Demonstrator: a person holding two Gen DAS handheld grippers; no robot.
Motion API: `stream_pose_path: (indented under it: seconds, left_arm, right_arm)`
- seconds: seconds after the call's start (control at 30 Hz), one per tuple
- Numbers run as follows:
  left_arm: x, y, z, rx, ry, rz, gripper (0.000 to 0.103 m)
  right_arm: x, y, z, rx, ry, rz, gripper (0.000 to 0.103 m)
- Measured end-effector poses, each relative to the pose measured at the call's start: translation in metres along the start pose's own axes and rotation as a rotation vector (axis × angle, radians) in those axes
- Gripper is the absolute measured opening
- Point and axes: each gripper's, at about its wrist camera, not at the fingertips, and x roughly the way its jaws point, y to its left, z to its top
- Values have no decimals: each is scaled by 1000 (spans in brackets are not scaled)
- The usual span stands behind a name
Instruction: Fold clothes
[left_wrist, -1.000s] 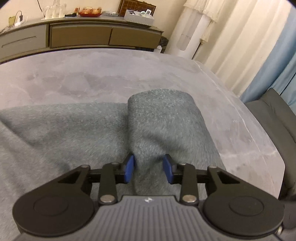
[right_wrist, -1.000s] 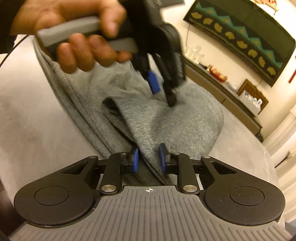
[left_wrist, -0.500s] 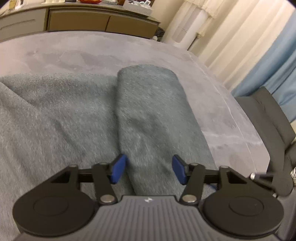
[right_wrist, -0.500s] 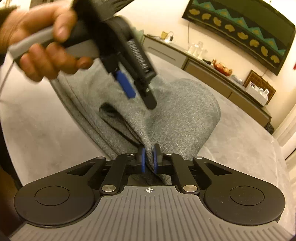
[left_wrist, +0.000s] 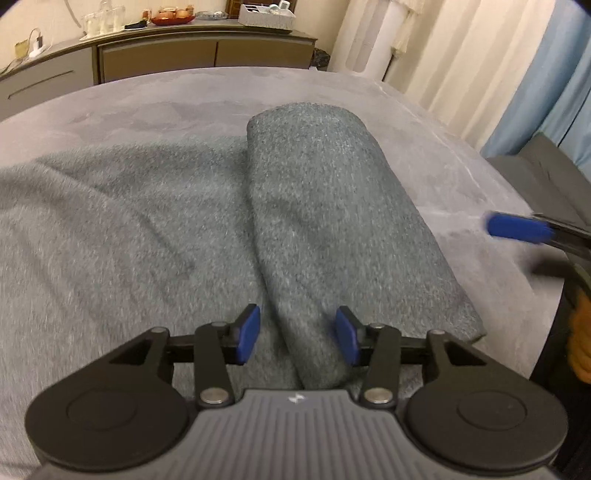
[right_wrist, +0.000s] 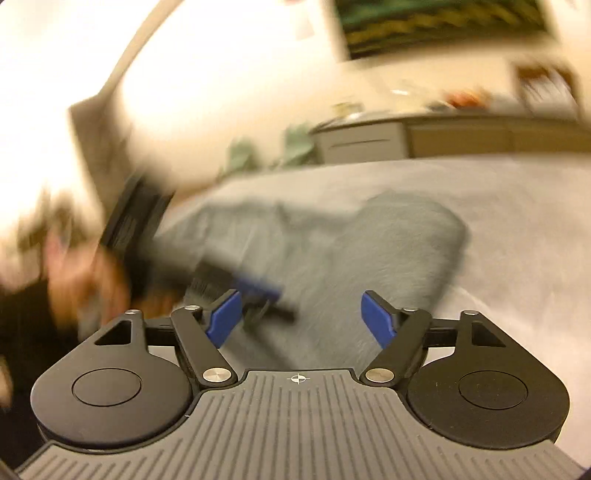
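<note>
On my left wrist view, the left gripper (left_wrist: 297, 334) stands with its blue pads apart over the grey garment (left_wrist: 147, 240); its jaws have just been opening, and the folded-over band of cloth (left_wrist: 332, 206) runs between the pads without either pressing on it. The garment lies spread on the grey bed cover (left_wrist: 184, 99), the fold along its right side. Behind, a long sideboard (left_wrist: 159, 55) carries small items; I can read no writing on them. At the right edge a blue pad of the right gripper (left_wrist: 517, 227) reaches in, blurred.

My right wrist view is smeared by motion. The right gripper (right_wrist: 301, 319) has just sprung wide, nothing between its pads. The garment (right_wrist: 388, 251) lies beyond it. A hand (right_wrist: 77, 280) holds the left gripper (right_wrist: 258, 291) at left. The wall hanging (right_wrist: 443, 26) shows a pattern, no legible text.
</note>
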Motion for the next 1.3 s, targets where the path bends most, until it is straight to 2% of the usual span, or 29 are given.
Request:
stream_pose_path:
  seconds: [0.03, 0.07, 0.13, 0.17, 0.2, 0.27, 0.37, 0.47, 0.57, 0.6, 0.63, 0.67, 0.7, 0.83, 0.87, 0.97, 1.0, 1.03, 1.1, 1.17, 1.27, 1.3]
  left_arm:
    - [0, 0, -2, -5, -6, -12, 46]
    - [0, 0, -4, -6, -11, -22, 47]
    - [-1, -2, -7, -7, -21, -34, 49]
    - [-1, -3, -8, -10, -26, -37, 49]
    - [0, -3, -8, -18, -34, -40, 50]
    - [-4, -3, -8, -23, -52, -46, 50]
    - [-12, -5, -6, -23, -82, -55, 51]
    - [-31, -1, -9, 0, -104, -59, 53]
    - [-49, 10, -12, 19, -116, -44, 54]
    - [-53, 14, -12, 22, -118, -32, 56]
    - [-56, 19, -11, 22, -120, -18, 56]
    - [-59, 25, -10, 22, -122, -4, 57]
    - [-61, 31, -9, 20, -124, 9, 57]
    - [-63, 56, -1, -40, -121, 22, 58]
    - [-63, 59, 3, -65, -122, 12, 58]
    - [-57, 56, 24, -107, -142, -72, 60]
    - [-50, 49, 35, -105, -146, -89, 65]
    - [-40, 39, 50, -89, -149, -95, 71]
    - [-16, 18, 80, -53, -144, -87, 74]
    - [15, 1, 112, -31, -123, -77, 75]
    - [66, -14, 151, -44, -63, -55, 77]
    - [81, -16, 158, -62, -45, -48, 77]
  right_arm:
    - [4, -16, 2, 90, -6, -38, 78]
    - [16, -28, 2, 154, 24, -88, 76]
    - [43, -45, 2, 240, 94, -112, 64]
    - [56, -53, 1, 280, 127, -120, 45]
    - [65, -54, 1, 291, 143, -108, 33]
    - [70, -53, 3, 253, 147, -131, 19]
    - [63, -66, 14, 189, 146, -239, 13]
    - [45, -96, 25, 181, 142, -348, 12]
    - [30, -117, 35, 106, 144, -473, 11]
    - [28, -120, 37, 70, 148, -503, 19]
    - [27, -121, 39, 34, 149, -533, 20]
    - [28, -112, 42, -7, 124, -559, 39]
    - [29, -103, 44, -47, 98, -585, 53]
    - [34, -67, 54, -207, 6, -679, 48]
    - [44, -65, 52, -221, 55, -646, 48]
    - [77, -59, 47, -262, 200, -546, 31]
    - [86, -57, 46, -274, 241, -516, 31]
    - [81, -59, 47, -277, 238, -506, 31]
    - [72, -62, 50, -284, 231, -487, 30]
    - [62, -65, 53, -289, 219, -466, 37]
    - [33, -54, 56, -267, 92, -375, 40]
    - [29, -48, 52, -276, 88, -324, 43]
